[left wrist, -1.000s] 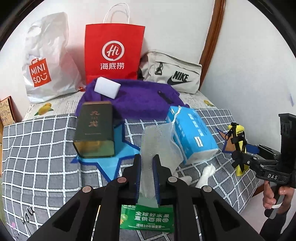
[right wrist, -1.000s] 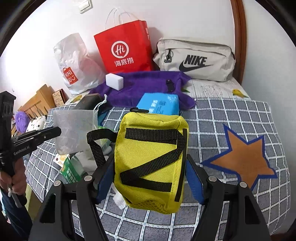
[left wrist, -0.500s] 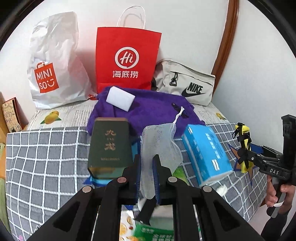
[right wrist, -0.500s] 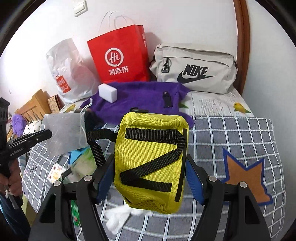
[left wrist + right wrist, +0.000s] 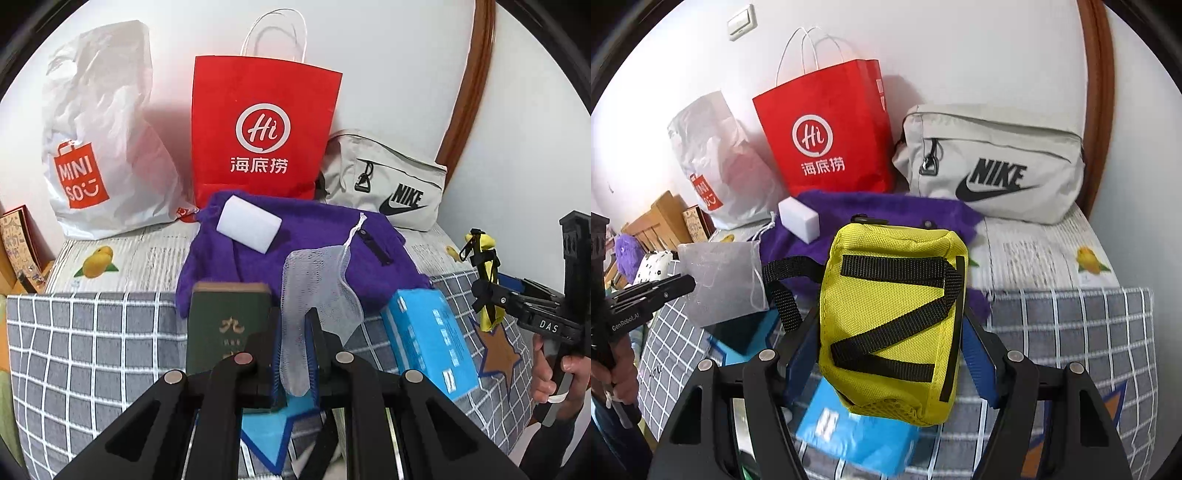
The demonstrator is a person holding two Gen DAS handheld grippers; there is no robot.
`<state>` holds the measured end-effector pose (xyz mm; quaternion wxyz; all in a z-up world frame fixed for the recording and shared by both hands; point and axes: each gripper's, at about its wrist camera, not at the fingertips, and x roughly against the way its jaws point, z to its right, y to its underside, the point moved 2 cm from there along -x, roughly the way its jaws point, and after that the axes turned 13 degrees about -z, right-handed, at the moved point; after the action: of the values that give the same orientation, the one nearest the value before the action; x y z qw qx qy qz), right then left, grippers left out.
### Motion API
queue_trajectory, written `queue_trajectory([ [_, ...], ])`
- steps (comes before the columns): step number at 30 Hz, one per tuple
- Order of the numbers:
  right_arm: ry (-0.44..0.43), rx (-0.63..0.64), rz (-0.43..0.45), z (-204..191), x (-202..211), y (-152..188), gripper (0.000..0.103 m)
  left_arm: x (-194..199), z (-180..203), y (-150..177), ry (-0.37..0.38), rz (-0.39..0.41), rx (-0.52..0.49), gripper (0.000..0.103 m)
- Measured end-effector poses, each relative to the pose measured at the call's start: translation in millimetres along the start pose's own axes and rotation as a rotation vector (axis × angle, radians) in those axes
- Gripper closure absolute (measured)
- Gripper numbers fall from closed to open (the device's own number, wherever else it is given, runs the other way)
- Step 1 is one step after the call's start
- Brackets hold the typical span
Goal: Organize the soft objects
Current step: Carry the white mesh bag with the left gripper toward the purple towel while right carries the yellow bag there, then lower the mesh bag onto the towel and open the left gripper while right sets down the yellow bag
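**Two Soft Items Held Clear of the Bed**

Checked bedding carries the sorted pile. Left gripper, jaws pressed together, pinches the mesh pouch by its lower edge, so it stands free above the purple towel. Right gripper, jaws wide, clamps the yellow pouch across its sides, probably to prevent sagging.

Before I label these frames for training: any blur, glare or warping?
Left wrist: sharp; glare washes out the Miniso bag; fisheye bows the wooden trim. Right wrist: the tissue pack is blurred, the yellow pouch sharp; corners black.
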<state>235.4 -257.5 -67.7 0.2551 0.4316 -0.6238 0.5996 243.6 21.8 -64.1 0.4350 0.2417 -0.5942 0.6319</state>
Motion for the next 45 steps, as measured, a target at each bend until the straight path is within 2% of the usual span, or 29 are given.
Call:
queue_trajectory([
  [16,-0.006,0.010,-0.039,8,-49,-76,0.032,-50,-22,-74,-0.037,-0.034,-0.014,0.091],
  [22,0.004,0.023,-0.075,9,-78,-93,0.032,-73,-35,-92,-0.038,-0.057,-0.012,0.091],
  [34,0.017,0.024,-0.198,19,-135,-95,0.032,-122,-57,-88,-0.061,-0.146,0.031,0.091],
  [40,0.022,0.027,-0.213,20,-140,-94,0.032,-131,-64,-85,-0.110,-0.173,0.053,0.091],
  [45,0.027,0.037,-0.221,19,-139,-94,0.032,-134,-65,-83,-0.107,-0.183,0.054,0.090],
])
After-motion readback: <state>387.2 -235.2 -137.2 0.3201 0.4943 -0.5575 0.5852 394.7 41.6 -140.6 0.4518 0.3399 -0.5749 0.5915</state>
